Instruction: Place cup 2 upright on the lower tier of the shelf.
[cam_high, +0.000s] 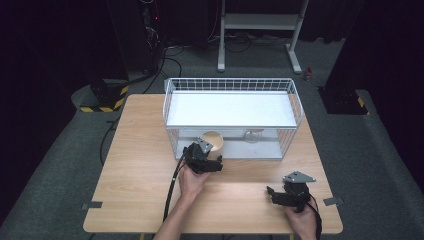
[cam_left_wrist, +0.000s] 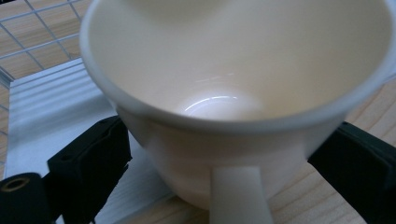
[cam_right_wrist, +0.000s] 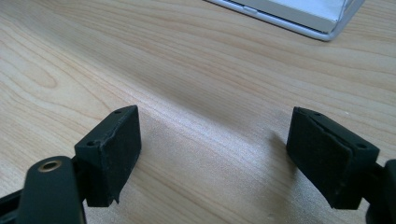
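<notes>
Cream mug (cam_left_wrist: 233, 93) sits between the left claw (cam_high: 209, 159) pads at the wire rack's (cam_high: 295, 97) lower shelf edge; whether they press it I cannot tell. Right claw (cam_right_wrist: 212, 158) rests apart and empty over the table (cam_high: 135, 165). Judged: placement or removal not yet finished.

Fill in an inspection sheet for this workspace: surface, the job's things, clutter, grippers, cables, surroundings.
Surface: light wooden table, level.
Job's things: cream cup upright at the open front of the white wire rack, its handle facing the camera; a clear glass on the rack's lower shelf.
Clutter: nothing seen.
Grippers: left hand-held gripper jaws either side of the cup, contact unclear; right hand-held gripper open over bare wood.
Cables: black cable trails from the left hand-held gripper.
Surroundings: grey floor, white stand, dark curtains.
</notes>
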